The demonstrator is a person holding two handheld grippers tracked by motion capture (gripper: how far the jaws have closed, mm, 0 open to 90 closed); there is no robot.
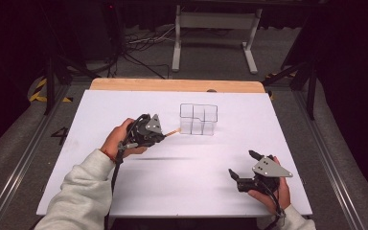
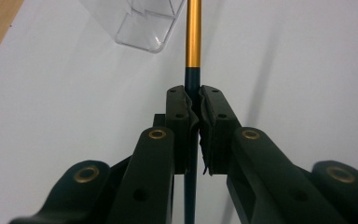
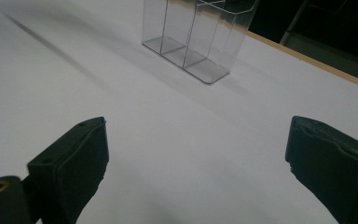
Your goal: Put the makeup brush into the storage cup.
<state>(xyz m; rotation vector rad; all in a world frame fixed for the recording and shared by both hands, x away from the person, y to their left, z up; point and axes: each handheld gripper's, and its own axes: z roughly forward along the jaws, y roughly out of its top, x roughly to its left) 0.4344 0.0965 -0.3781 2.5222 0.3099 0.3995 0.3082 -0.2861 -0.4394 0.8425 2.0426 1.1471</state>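
A thin stick [image 2: 194, 37], gold along its far part and dark green nearer the jaws, is clamped in my left gripper [image 2: 193, 95]. In the high view the left gripper [image 1: 162, 136] hovers left of a clear plastic organizer [image 1: 199, 119] with several compartments, and the stick's tip [image 1: 173, 131] points toward its base. The organizer's corner [image 2: 144, 23] appears at the top of the left gripper view. My right gripper [image 1: 243, 165] rests low at the front right of the table, jaws wide apart with nothing between them. The organizer [image 3: 193, 37] stands ahead in the right gripper view.
The white tabletop [image 1: 124, 105] has a wooden strip [image 1: 172, 85] along its far edge. Beyond the table stand a white frame [image 1: 215, 33] and cables on a grey floor. Metal rails run along both sides of the table.
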